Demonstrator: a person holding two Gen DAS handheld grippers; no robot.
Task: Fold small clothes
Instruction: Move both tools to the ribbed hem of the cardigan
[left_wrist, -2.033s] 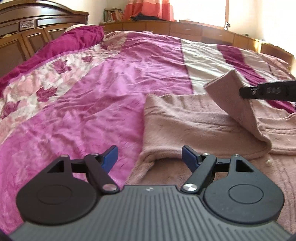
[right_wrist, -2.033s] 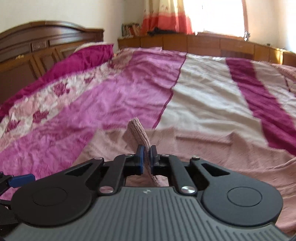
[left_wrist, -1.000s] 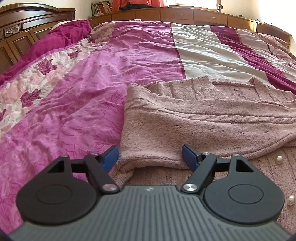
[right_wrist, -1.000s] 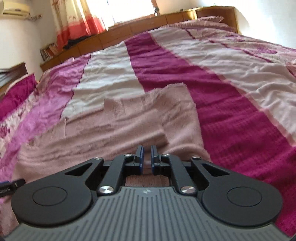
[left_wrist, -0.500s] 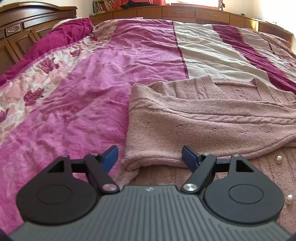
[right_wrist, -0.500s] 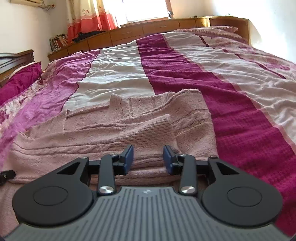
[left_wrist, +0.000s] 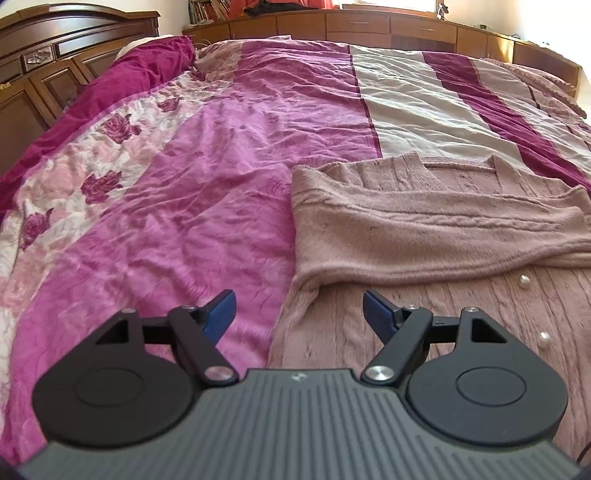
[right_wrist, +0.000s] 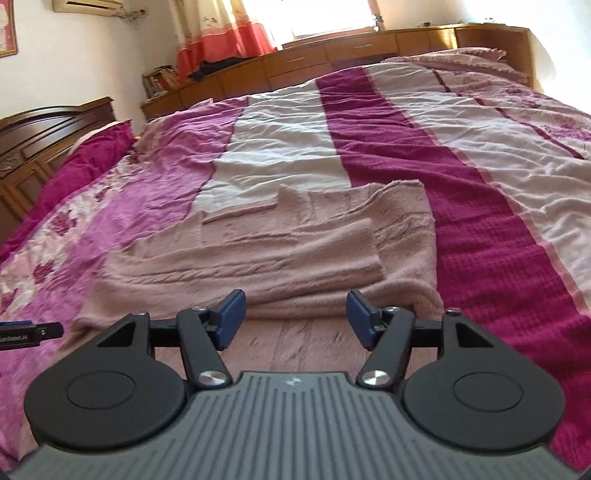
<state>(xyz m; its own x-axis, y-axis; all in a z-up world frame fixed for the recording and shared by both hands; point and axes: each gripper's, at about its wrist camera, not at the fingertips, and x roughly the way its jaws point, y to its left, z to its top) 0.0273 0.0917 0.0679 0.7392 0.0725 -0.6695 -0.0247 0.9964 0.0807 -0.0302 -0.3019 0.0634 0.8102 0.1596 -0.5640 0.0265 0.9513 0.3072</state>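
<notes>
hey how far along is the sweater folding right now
Done: one sleeve lies folded across the pink sweater on the bedspread. In hand: nothing; the left tool and right tool are both open. Left: the body isn't folded up yet.

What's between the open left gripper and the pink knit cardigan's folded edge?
Nothing visible. The left gripper hangs open directly over the pink knit cardigan lying on the magenta bedspread; its folded sleeve edge sits just ahead of the fingertips, unobstructed.
</notes>
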